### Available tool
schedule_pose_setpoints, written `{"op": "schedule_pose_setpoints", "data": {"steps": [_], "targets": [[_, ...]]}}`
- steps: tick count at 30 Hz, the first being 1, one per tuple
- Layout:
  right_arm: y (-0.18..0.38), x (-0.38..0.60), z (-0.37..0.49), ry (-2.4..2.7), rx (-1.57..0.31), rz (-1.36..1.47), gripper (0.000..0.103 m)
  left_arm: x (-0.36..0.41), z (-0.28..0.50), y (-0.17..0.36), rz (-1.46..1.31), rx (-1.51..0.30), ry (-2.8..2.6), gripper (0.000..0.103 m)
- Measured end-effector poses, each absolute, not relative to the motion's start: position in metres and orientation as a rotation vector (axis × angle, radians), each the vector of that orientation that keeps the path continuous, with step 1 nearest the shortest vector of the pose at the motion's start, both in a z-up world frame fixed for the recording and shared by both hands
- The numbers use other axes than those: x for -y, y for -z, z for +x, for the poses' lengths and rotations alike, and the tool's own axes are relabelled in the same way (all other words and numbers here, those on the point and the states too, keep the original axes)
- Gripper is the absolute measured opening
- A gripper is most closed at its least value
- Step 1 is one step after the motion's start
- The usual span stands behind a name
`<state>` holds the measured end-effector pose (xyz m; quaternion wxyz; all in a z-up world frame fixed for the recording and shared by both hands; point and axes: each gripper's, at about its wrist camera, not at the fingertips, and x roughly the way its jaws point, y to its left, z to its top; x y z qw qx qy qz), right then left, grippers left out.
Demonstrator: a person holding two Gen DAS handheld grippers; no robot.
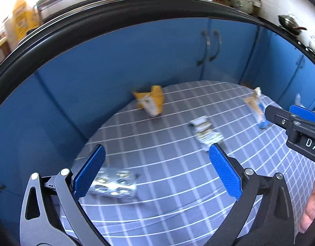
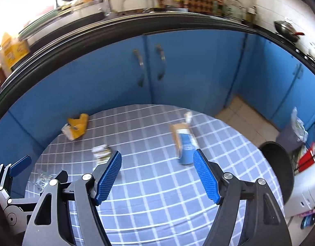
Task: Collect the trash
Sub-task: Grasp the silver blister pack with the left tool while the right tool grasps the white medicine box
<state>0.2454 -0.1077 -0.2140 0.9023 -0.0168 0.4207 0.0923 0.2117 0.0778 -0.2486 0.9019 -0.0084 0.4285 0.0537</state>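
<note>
From the left wrist camera, we look down over a round table (image 1: 167, 184) covered in a grey checked cloth, set against blue kitchen cabinets (image 1: 136, 57). Our left gripper (image 1: 157, 174) has its jaws spread wide with nothing between them. A crumpled foil wrapper (image 1: 114, 184) lies just beside its left pad. Farther out rest a printed wrapper (image 1: 204, 131) near the middle, a yellow packet (image 1: 151, 100) at the far edge, and a torn blue and brown carton (image 1: 258, 108) on the right, near the tip of our right gripper (image 1: 290, 121).

From the right wrist camera, our right gripper (image 2: 157, 176) is likewise released and empty. The blue carton (image 2: 184, 141) stands just beyond its right pad, the printed wrapper (image 2: 102, 153) beyond its left pad, the yellow packet (image 2: 77, 128) at the far edge. A bin (image 2: 288, 137) with a liner stands on the floor to the right.

We judge all this trash to be light, thin and crushable. The foil is likely slippery, so we would pinch a raised crumple; the carton is stiffer, best squeezed across its flat sides.
</note>
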Motion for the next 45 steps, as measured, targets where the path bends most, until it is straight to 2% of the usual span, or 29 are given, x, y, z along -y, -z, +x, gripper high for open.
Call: {"op": "schedule_pose_setpoints", "data": {"steps": [19, 31, 45], "targets": [[0.247, 0.028, 0.250, -0.333, -0.897, -0.135, 0.070, -0.140, 0.188, 0.281, -0.090, -0.934, -0.286, 0.099], [0.273, 0.017, 0.252, -0.370, -0.923, -0.149, 0.070, -0.162, 0.187, 0.303, -0.173, -0.977, -0.315, 0.100], [0.282, 0.016, 0.263, -0.376, -0.951, -0.154, 0.070, -0.147, 0.210, 0.306, -0.159, -0.972, -0.274, 0.099]]}}
